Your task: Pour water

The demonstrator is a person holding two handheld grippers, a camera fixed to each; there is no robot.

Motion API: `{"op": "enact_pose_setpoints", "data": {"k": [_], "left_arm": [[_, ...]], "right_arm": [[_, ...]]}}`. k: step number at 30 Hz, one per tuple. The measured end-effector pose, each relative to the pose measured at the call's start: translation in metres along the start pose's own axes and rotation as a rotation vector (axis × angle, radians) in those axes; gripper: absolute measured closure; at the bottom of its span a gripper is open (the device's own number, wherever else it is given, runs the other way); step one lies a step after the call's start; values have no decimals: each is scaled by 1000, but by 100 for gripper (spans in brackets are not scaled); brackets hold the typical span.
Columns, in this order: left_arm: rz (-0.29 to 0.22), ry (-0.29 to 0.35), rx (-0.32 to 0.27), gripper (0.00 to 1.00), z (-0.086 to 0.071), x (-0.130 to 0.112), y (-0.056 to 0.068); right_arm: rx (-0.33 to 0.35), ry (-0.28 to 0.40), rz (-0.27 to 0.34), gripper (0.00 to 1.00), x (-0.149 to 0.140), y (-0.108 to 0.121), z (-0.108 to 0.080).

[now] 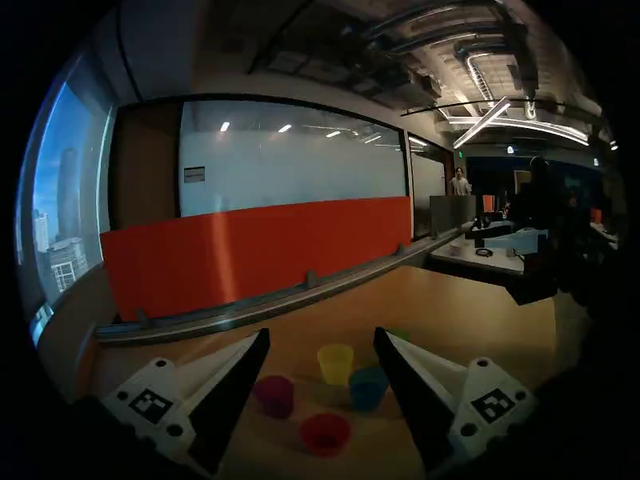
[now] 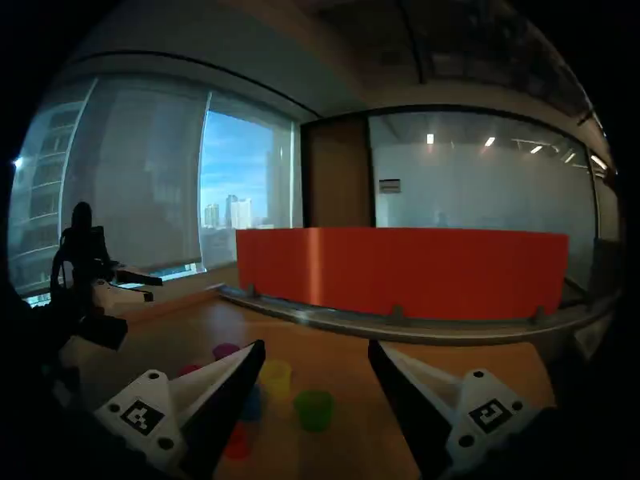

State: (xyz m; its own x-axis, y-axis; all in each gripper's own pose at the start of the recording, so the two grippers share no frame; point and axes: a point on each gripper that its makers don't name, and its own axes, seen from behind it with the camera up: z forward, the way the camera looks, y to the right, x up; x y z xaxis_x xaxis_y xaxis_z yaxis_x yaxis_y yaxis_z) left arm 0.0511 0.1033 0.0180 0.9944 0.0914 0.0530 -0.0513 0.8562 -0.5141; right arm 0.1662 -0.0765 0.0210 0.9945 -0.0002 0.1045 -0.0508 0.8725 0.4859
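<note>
I am looking across a pale wooden desk backed by a long orange partition panel. My left gripper and right gripper are both hanging with fingers spread wide, grasping nothing. Five small plastic cups are sitting on the desk ahead: a yellow cup, a magenta cup, a teal cup, a red cup and a green cup. In the right gripper view a finger is partly hiding some of them. Each finger is carrying one black-and-white square marker.

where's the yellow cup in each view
left gripper view: yellow cup low centre, just under the gap of the open tongs.
right gripper view: yellow cup low, left of centre, up-left of the green cup.
shared landmark: the orange panel along the desk's far edge.
</note>
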Motion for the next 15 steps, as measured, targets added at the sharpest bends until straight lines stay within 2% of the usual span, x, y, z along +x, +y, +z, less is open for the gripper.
{"op": "enact_pose_setpoints", "data": {"k": [9,15], "left_arm": [[20,-54,-66,3,10,-10,11],[26,-102,-104,3,19,-25,16]], "right_arm": [[60,-75,-3,0,-16,-7,7],[80,-138,-31,1,-29,-9,10]]}}
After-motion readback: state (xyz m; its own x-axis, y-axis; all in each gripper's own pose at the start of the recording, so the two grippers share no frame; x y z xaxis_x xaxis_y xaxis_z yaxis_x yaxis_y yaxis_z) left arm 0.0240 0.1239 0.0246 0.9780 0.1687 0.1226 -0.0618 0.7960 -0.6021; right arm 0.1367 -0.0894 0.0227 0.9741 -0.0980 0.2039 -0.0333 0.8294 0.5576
